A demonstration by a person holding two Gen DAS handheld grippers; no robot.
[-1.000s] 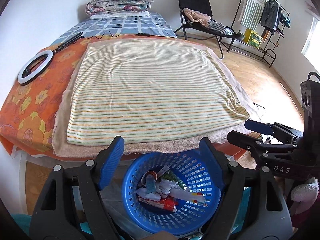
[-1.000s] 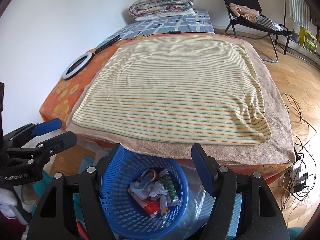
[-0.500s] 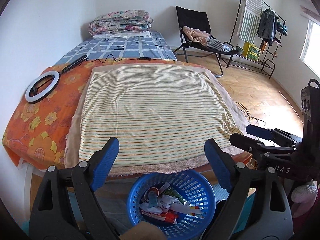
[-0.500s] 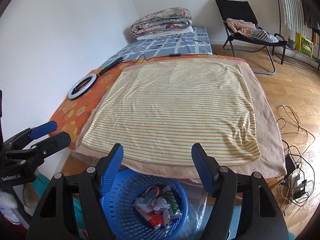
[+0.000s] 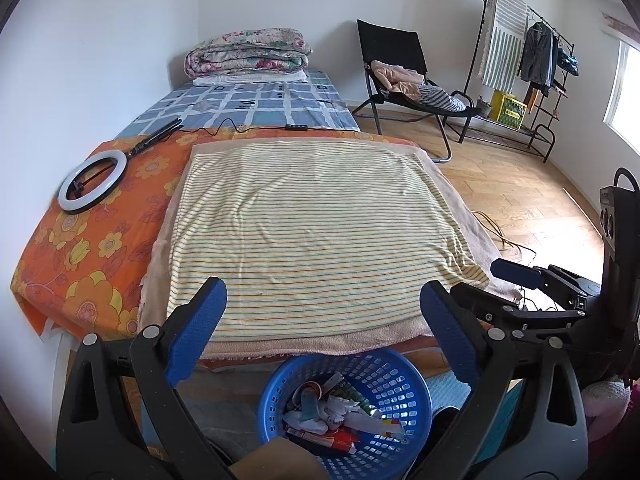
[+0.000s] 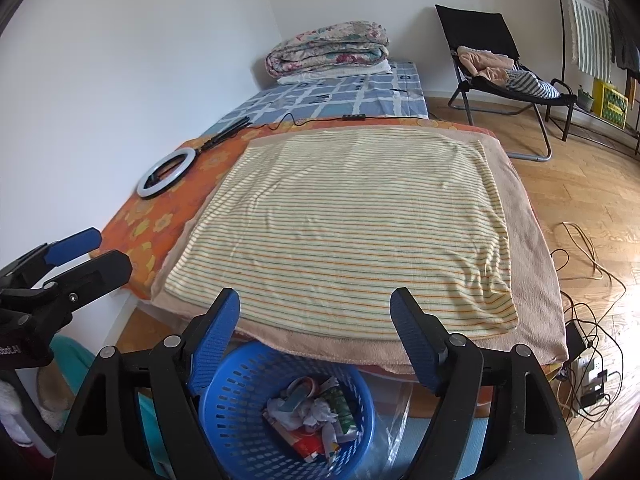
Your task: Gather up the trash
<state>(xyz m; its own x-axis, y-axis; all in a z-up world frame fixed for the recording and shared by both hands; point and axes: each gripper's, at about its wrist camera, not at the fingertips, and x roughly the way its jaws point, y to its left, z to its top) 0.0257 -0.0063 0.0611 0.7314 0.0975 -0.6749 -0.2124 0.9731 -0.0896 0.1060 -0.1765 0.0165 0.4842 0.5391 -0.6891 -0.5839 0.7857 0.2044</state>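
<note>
The left gripper (image 5: 323, 314) is spread wide with nothing between its blue pads (image 5: 198, 330). Below and just ahead of it sits the blue basket (image 5: 404, 384), holding crumpled trash (image 5: 334, 412); the striped towel (image 5: 316, 224) lies beyond, and the right gripper (image 5: 504, 284) shows to its right.

From the right wrist, the right gripper (image 6: 315, 320) also gapes wide, holding nothing. The basket (image 6: 228, 404) with trash (image 6: 312, 410) sits beneath its left finger, the towel (image 6: 352, 220) ahead, the left gripper (image 6: 86, 254) off to the left.

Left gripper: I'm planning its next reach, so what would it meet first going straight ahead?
Probably the striped blanket on the bed. The open left gripper points over the blanket's near edge, above the basket; nothing shows between, though depth is unclear.
</note>
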